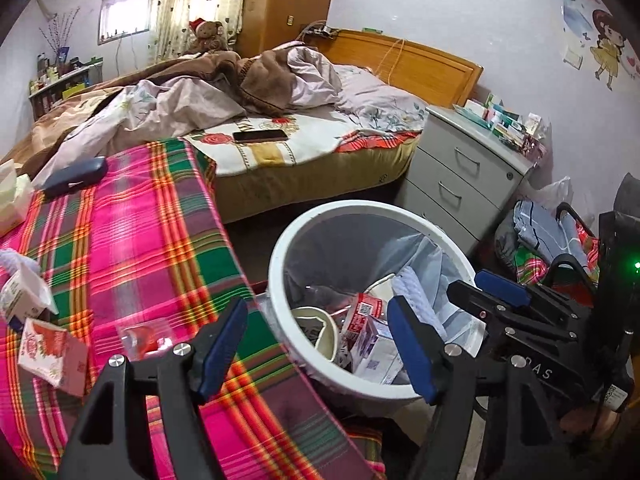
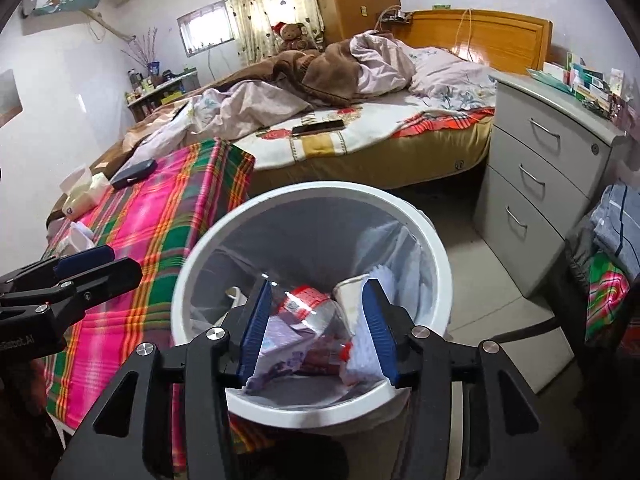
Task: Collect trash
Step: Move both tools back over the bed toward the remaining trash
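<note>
Two grippers are found empty with jaws parted: the right gripper [image 2: 316, 328] over the trash bin [image 2: 434, 240], the left gripper [image 1: 316, 344] beside it. Remaining trash, a red-printed carton [image 1: 52, 352] among it, is seen on the plaid cloth [image 1: 152, 232], left of the left gripper, judged the nearer.

White letters "DAS" stood on the black body of the right gripper [image 1: 496, 300], seen from the left wrist. From the right wrist, a partly cut-off white word ending in "bot.AI" stood on the black left gripper [image 2: 86, 266]. Print on the cartons in the white round plastic bin [image 2: 436, 240] was too small to read.
</note>
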A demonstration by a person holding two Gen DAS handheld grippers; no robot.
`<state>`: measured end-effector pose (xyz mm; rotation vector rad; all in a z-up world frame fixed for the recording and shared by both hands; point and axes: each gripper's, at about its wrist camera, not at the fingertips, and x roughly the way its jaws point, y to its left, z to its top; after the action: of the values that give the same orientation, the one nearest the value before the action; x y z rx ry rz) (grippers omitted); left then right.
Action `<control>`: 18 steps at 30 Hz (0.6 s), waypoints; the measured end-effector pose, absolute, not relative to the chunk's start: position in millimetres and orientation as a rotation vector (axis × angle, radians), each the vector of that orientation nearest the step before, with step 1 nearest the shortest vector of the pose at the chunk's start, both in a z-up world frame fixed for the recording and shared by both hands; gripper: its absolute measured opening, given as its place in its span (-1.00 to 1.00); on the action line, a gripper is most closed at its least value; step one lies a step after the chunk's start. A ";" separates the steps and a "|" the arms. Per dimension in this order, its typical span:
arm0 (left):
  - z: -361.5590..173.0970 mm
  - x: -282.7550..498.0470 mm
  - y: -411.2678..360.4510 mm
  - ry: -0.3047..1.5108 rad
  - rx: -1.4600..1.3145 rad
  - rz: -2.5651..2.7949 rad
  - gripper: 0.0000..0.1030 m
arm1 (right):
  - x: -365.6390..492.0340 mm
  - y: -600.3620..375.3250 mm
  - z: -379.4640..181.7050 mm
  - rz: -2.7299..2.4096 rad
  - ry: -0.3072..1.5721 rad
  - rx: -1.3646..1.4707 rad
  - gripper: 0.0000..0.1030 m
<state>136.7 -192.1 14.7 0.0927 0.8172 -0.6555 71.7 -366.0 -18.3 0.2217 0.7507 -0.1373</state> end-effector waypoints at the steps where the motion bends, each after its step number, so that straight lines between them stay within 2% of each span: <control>1: 16.1 135.4 -188.4 0.809 0.096 -0.645 0.44 | 71.4 -363.7 -17.2 -0.135 0.747 0.220 -0.05; 18: 25.7 125.0 -117.8 0.760 0.057 -0.518 0.44 | 76.1 -312.9 -6.7 -0.040 0.713 0.176 -0.05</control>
<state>125.0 -117.8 25.7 0.0567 0.7601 -0.5184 76.1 -312.9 -6.7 0.1758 0.7129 -0.0403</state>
